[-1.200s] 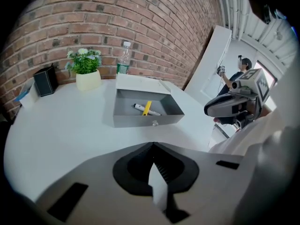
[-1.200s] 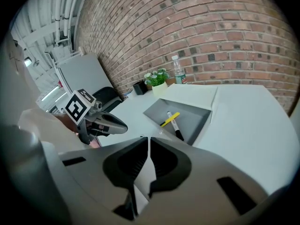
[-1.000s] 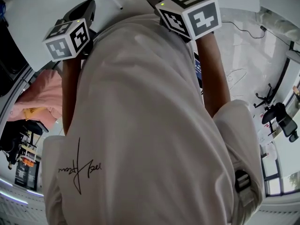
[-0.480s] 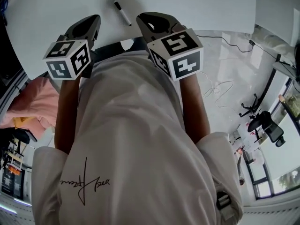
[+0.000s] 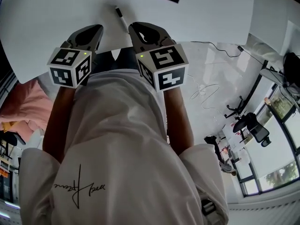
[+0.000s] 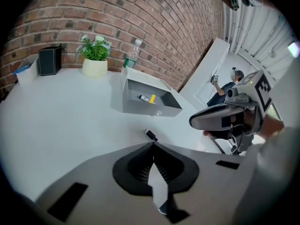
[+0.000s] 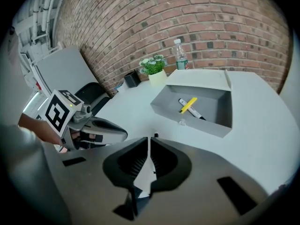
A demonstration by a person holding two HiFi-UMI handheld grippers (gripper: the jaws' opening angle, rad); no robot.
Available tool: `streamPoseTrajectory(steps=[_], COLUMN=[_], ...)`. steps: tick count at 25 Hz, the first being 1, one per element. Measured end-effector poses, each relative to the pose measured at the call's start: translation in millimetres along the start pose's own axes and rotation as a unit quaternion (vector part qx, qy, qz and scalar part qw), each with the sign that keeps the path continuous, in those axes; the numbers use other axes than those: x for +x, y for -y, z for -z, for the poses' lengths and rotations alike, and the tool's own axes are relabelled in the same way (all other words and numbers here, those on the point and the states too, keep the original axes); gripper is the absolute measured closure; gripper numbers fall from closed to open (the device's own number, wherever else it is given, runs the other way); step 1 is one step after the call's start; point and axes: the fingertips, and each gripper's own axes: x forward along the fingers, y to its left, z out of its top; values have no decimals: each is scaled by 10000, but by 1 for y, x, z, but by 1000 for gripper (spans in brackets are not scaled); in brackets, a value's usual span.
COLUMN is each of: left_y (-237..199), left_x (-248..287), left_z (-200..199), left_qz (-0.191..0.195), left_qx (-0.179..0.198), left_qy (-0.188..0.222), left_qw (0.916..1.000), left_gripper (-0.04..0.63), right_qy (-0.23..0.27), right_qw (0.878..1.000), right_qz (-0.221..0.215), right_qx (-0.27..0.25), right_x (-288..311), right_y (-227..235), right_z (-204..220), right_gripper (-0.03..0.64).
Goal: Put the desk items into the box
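A grey open box (image 6: 165,106) stands on the white table (image 6: 61,121). In the right gripper view the box (image 7: 213,121) holds a yellow marker (image 7: 188,104) and a white-and-black marker (image 7: 193,111). A black marker (image 5: 120,17) lies loose on the table, just beyond both grippers; the left gripper view shows this marker (image 6: 151,135) past the jaw tips. My left gripper (image 5: 95,29) and right gripper (image 5: 134,28) hover side by side over the table's near edge. Both are shut with nothing in them.
A potted plant (image 6: 95,60), a water bottle (image 6: 132,55), a black holder (image 6: 49,60) and a white bin (image 6: 26,69) line the brick wall at the table's far side. Office chairs (image 5: 251,125) and a cable (image 5: 206,86) are on the floor to the right.
Both grippers have moved forward from against the person's chest to over the table edge. The head view has shifted, so the marker now lies between the grippers and the box edge shows.
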Motion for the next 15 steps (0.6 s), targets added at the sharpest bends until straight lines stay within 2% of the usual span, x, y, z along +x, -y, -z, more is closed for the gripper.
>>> streamPoseTrajectory(steps=[9, 15], left_y=[-21, -29], left_x=[2, -1], left_z=[7, 8], left_qz=[57, 51], left_qx=[-89, -195], left_qy=[-124, -61], left_qw=[9999, 9998], left_gripper=[589, 590], right_qy=[-158, -316], right_qw=[9996, 9992], right_qz=[216, 215], right_qx=[86, 78], right_x=[30, 45], right_y=[0, -2], right_z=[-3, -3], right_gripper=[580, 580])
